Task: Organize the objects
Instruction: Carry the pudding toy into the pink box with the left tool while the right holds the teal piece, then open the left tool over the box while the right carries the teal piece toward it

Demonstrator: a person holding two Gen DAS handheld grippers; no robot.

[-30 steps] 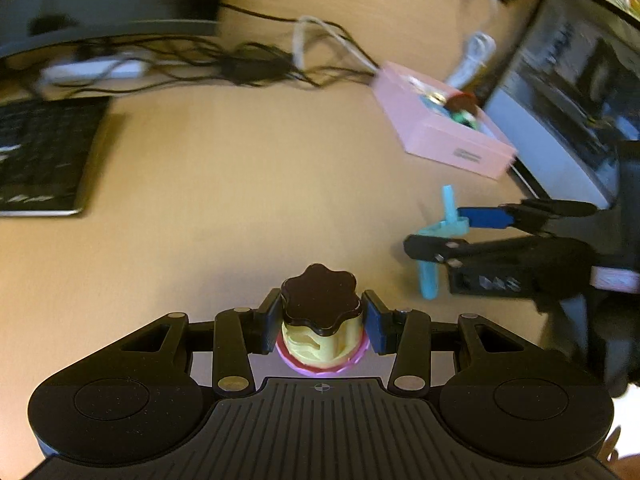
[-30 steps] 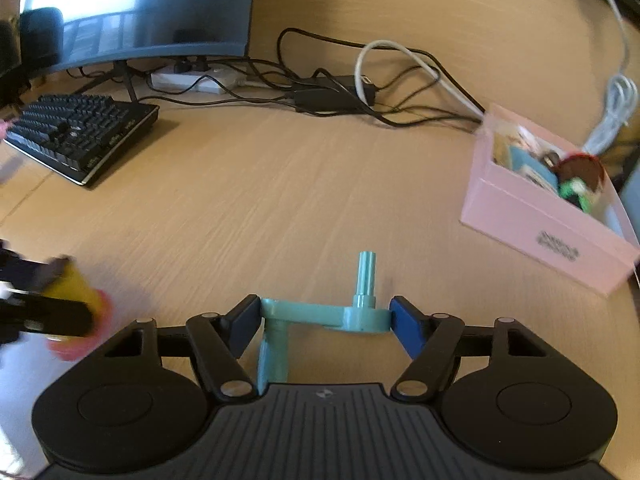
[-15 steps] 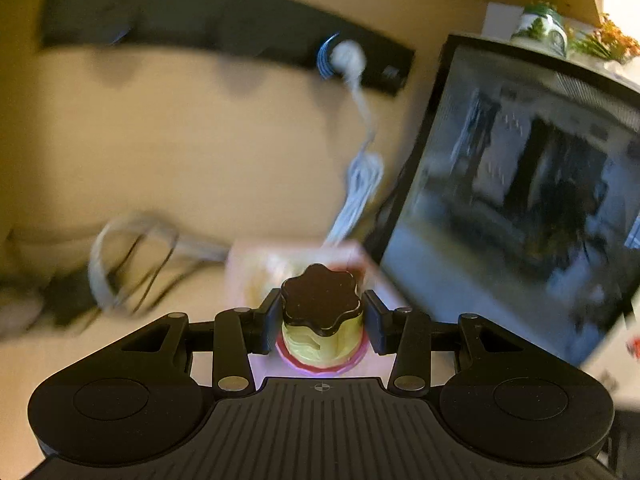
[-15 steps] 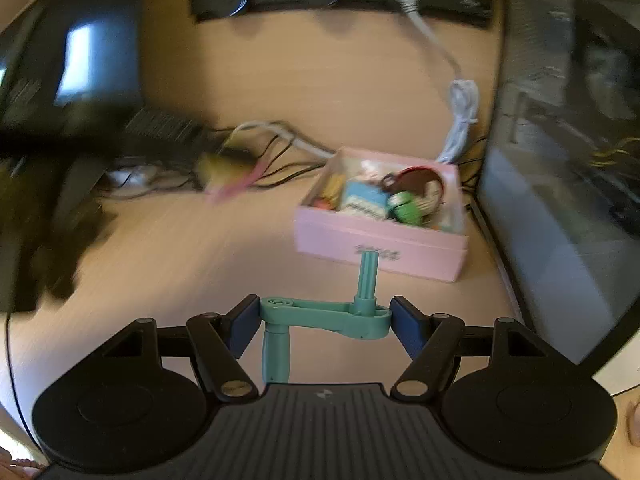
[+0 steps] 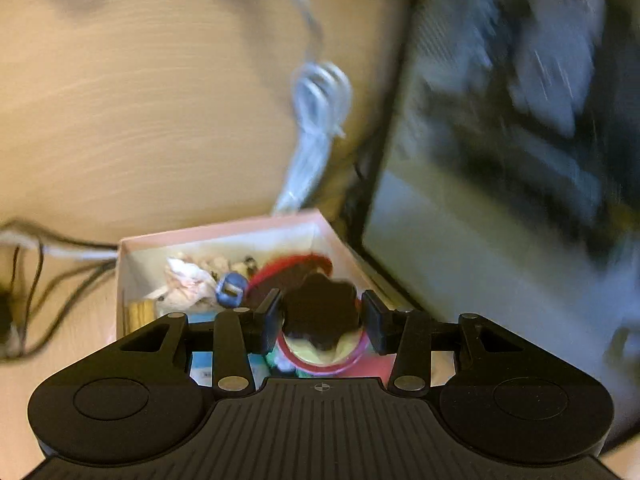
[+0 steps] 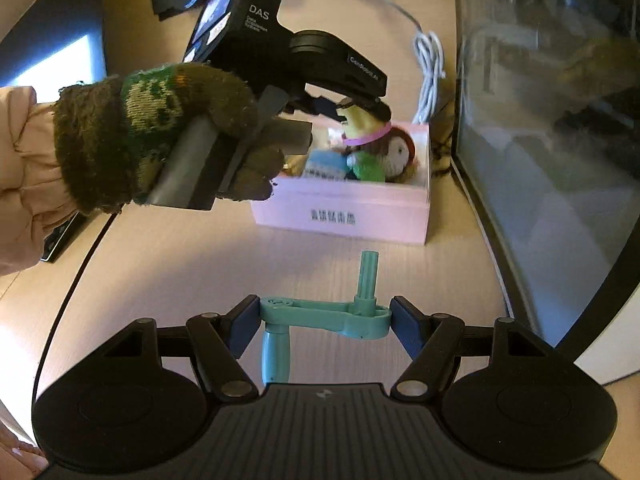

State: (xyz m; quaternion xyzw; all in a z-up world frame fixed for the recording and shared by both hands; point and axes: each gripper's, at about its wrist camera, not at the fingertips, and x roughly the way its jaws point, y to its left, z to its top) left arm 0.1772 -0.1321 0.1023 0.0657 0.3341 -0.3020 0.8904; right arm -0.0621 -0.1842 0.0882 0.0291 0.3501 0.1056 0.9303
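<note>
While a sec earlier the left gripper (image 5: 320,322) hung over bare counter (image 5: 120,120) w/ the pink box (image 6: 344,212) far off at upper right of its frame, it had swung across & sat right over the box, lower centre of the left wrist view. Its fingers (image 5: 269,320) were clamped on the toy cupcake (image 5: 320,316) (dark scalloped top, yellow body, pink rim), so that piece looked about ready to drop in. The right gripper (image 6: 325,316) had also closed the gap: box was at right edge before, was upper centre & near by then. Its fingers (image 6: 244,326) were clamped end to end on the teal crank handle (image 6: 324,314), held over the counter short of the box, not above it yet.

Hard to make out: left view was smeared by motion blur, box contents mostly blobs — a blue clip-like bit (image 5: 229,290), smth red & round. Couldn't tell if the cupcake touched anything below. Gloved hand (image 6: 160,132) & left rig hid the box's left half in the right view.
</note>
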